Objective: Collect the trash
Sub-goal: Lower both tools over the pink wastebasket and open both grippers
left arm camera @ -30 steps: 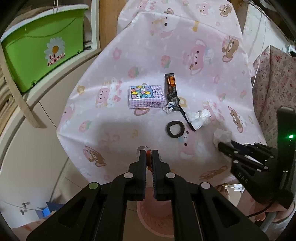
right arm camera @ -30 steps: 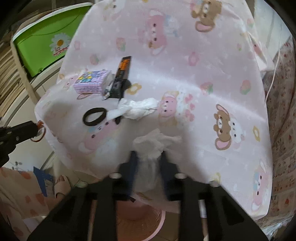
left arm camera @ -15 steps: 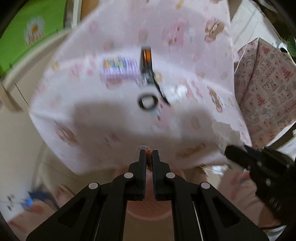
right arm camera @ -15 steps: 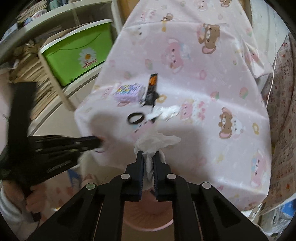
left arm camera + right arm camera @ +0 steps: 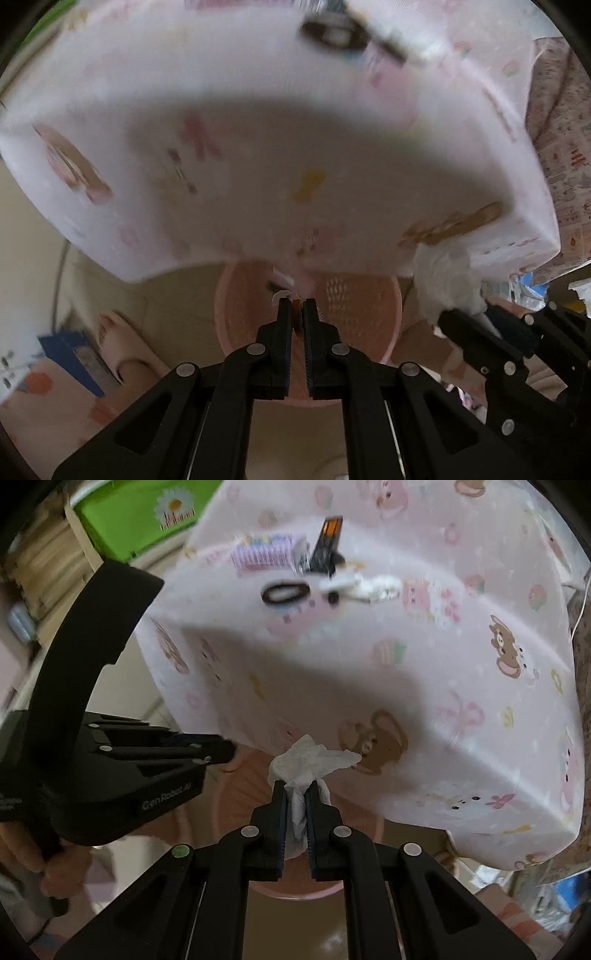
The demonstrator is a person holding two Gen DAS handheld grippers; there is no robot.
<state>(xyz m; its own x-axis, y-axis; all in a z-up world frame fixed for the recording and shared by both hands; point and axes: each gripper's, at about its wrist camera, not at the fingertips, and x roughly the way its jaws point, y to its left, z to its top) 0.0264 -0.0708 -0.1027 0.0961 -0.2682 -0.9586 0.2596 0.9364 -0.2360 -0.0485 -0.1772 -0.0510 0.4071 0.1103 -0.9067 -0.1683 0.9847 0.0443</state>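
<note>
Left hand-held gripper: your left hand-held gripper (image 5: 297, 308) is clamped on a small reddish scrap (image 5: 296, 314); what it is, the blur hides.
Right hand-held gripper: your right hand-held gripper (image 5: 295, 794) is clamped on a crumpled white tissue (image 5: 308, 762), which bulges beyond the fingertips.
What has changed: a second ago both sat over the pink-sheeted bed (image 5: 424, 672); both have now dropped past its near edge and tipped downward.
Bin: the pink bin (image 5: 369, 314) lies directly beyond your left fingertips, so both pieces look ready to release.
Left view only: the bin's open mouth, and the tissue to the right of your left hand-held gripper.
Right view only: a second tissue (image 5: 369, 585), black ring (image 5: 284, 592) and purple box (image 5: 264, 552) far ahead on the bed, so more collecting probably remains.
</note>
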